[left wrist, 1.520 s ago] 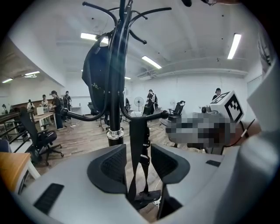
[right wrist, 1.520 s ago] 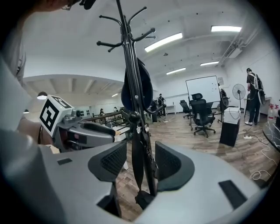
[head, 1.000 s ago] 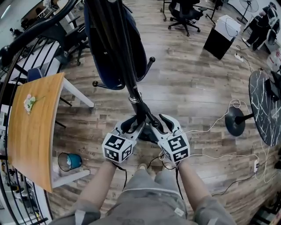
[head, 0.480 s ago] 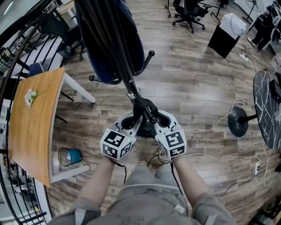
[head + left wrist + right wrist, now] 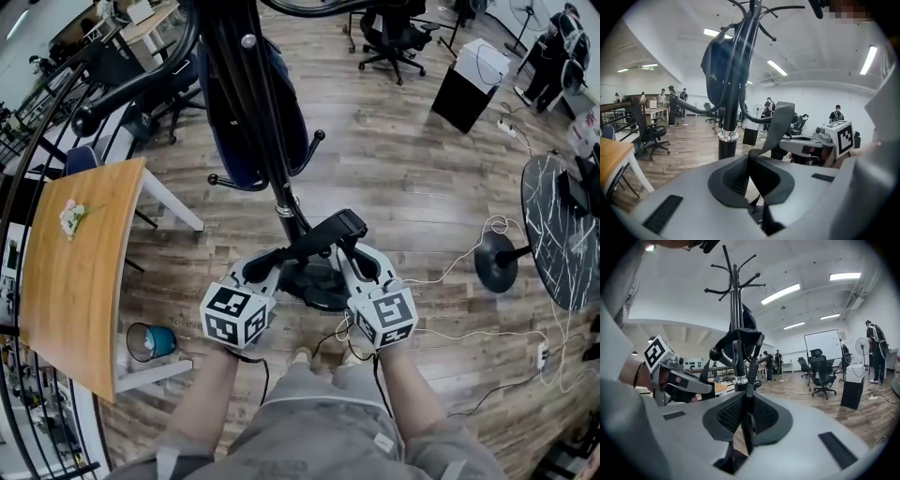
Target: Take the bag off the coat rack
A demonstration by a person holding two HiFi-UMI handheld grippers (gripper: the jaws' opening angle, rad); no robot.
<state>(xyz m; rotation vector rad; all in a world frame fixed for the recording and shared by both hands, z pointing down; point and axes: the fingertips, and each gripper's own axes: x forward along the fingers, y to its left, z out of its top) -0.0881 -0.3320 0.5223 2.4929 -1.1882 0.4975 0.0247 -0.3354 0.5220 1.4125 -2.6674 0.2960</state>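
A dark blue bag (image 5: 267, 103) hangs on the black coat rack (image 5: 281, 202) in front of me. Its black strap (image 5: 319, 239) runs down from the bag and stretches level between both grippers, just above the rack's round base (image 5: 314, 286). My left gripper (image 5: 258, 272) is shut on one end of the strap (image 5: 780, 122); the webbing rises out of its jaws (image 5: 749, 159). My right gripper (image 5: 361, 262) is closing its jaws on the other end; the strap (image 5: 747, 394) stands edge-on between its pads (image 5: 746, 416). The rack's hooks (image 5: 736, 277) rise above.
A wooden table (image 5: 75, 272) stands to the left, with a teal cup (image 5: 150, 342) on a low white shelf below it. Curved black railings line the left side. Office chair (image 5: 394, 33), black box (image 5: 466, 89), round dark table (image 5: 567, 225), a stand base (image 5: 497, 262) and floor cables (image 5: 469, 333) lie right.
Both grippers have closed on the strap. They moved slightly apart, and the strap now stretches level between them instead of hanging along the pole.
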